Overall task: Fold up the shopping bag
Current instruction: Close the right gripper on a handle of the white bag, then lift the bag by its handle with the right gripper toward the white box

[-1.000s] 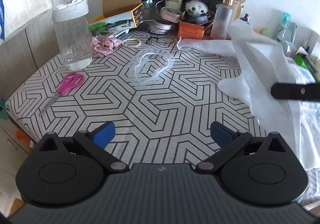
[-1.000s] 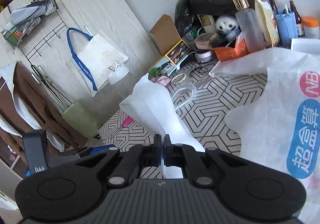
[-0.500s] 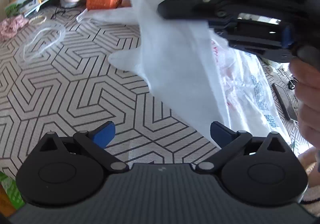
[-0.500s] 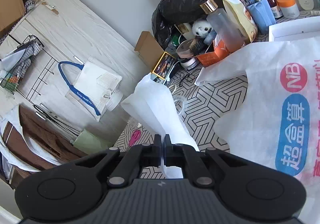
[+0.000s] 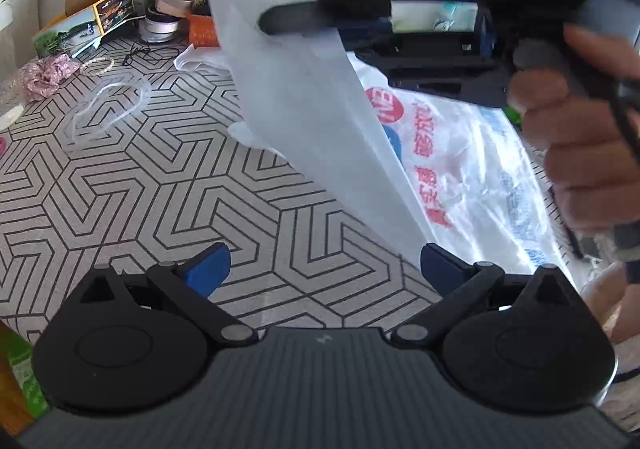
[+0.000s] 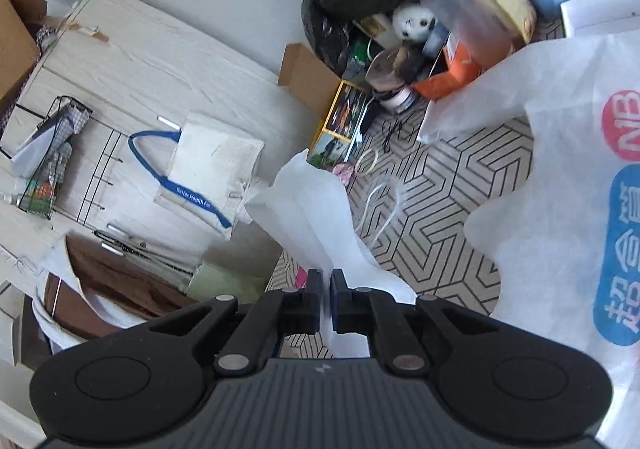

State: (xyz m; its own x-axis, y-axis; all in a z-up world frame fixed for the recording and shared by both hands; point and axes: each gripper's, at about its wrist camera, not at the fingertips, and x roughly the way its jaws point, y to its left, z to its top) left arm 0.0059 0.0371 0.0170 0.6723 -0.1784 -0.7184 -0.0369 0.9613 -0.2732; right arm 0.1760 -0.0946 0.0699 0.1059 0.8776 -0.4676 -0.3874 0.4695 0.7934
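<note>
Left wrist view shows my left gripper (image 5: 324, 263) low over the patterned table (image 5: 168, 185), tilted downward, with its two blue pads (image 5: 208, 265) standing wide apart and nothing between them. Above it my right hand (image 5: 576, 137) wraps around the handle of the right gripper (image 5: 272, 19), which comes in from the right side and holds up a handle strip of the white shopping bag (image 5: 304, 97). The strip hangs in the air from the fingers and slopes down toward my left gripper. The rest of the bag, with red and blue print, lies flat on the table at the right.

In the right wrist view, the right gripper (image 6: 326, 281) has its jaws almost together and they are just beginning to open; the thin white bag (image 6: 316, 217) material is between them and stands up in front. A pile of bottles (image 6: 460, 5) and boxes sits at the far edge of the table.
</note>
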